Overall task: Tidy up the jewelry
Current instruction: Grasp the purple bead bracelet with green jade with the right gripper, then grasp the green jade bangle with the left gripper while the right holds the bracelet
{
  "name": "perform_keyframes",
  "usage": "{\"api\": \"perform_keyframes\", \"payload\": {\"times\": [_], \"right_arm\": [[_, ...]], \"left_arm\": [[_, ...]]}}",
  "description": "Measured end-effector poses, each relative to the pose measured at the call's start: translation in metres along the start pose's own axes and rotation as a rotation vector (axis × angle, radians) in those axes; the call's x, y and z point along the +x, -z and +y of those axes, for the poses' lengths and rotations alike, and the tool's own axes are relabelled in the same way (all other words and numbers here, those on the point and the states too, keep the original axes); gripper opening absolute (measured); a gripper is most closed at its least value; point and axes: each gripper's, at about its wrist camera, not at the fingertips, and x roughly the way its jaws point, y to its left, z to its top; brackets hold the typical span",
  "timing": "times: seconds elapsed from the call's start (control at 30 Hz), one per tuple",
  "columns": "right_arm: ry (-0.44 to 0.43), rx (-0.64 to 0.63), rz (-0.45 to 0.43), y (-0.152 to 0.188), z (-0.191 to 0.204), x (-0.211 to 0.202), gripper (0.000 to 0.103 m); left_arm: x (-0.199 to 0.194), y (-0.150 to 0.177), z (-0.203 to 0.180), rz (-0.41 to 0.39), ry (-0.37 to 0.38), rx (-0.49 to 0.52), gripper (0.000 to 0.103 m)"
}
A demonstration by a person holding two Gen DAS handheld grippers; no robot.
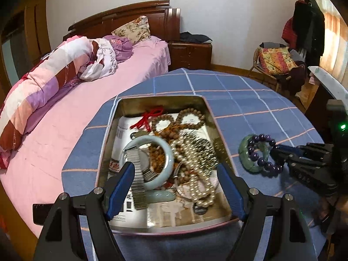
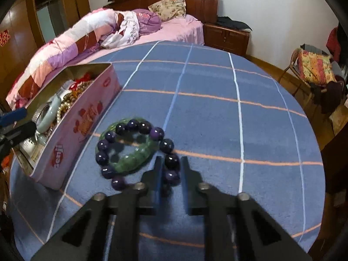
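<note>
An open tin (image 1: 212,117) sits on the blue checked tabletop (image 1: 250,100), its pink side (image 2: 71,134) printed with red. Inside lies a tangle of jewelry: a pale jade bangle (image 1: 168,163), a metal watch band (image 1: 138,184) lying across it, a heap of pearl strands (image 1: 195,163), brown bead strings (image 1: 187,119), a red cord (image 1: 150,117), a thin metal ring (image 1: 180,190) and papers underneath. The left tongs (image 1: 174,191) hang over the tin's near end, spread wide, with nothing between the blue pads (image 1: 121,189). Right of the tin, on the cloth, a green bangle (image 2: 132,158) lies under a purple bead bracelet (image 2: 130,150), well clear of the tin. The right tongs (image 2: 171,169) are closed on that bracelet, gripping its near beads. Behind the tabletop stand a pink bed (image 1: 87,100), a nightstand (image 1: 191,54) and a chair (image 1: 276,65) piled with cloth.
</note>
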Motion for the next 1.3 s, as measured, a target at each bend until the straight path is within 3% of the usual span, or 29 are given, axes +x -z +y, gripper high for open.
{"api": "perform_keyframes", "payload": {"times": [0.33, 0.37, 0.43, 0.47, 0.67, 0.93, 1.3], "right_arm": [[0.074, 0.09, -0.071, 0.016, -0.038, -0.029, 0.016], [0.057, 0.111, -0.072, 0.014, -0.041, -0.029, 0.017], [-0.077, 0.199, -0.077, 0.014, -0.053, -0.029, 0.016], [-0.105, 0.212, -0.098, 0.015, -0.055, -0.032, 0.016], [-0.085, 0.15, -0.227, 0.017, -0.041, -0.059, 0.016], [-0.083, 0.196, -0.327, 0.012, -0.051, -0.077, 0.016], [-0.066, 0.252, -0.336, 0.014, -0.062, -0.074, 0.016]], "left_arm": [[-0.001, -0.007, -0.046, -0.007, 0.056, 0.08, 0.078], [0.0, -0.007, -0.05, -0.007, 0.061, 0.087, 0.078], [0.001, -0.008, -0.059, -0.007, 0.068, 0.1, 0.078], [0.002, -0.009, -0.064, -0.003, 0.073, 0.107, 0.078], [0.008, -0.01, -0.083, 0.011, 0.067, 0.144, 0.078], [0.011, -0.015, -0.101, 0.005, 0.08, 0.169, 0.078], [0.039, -0.022, -0.141, 0.064, 0.11, 0.195, 0.078]]}}
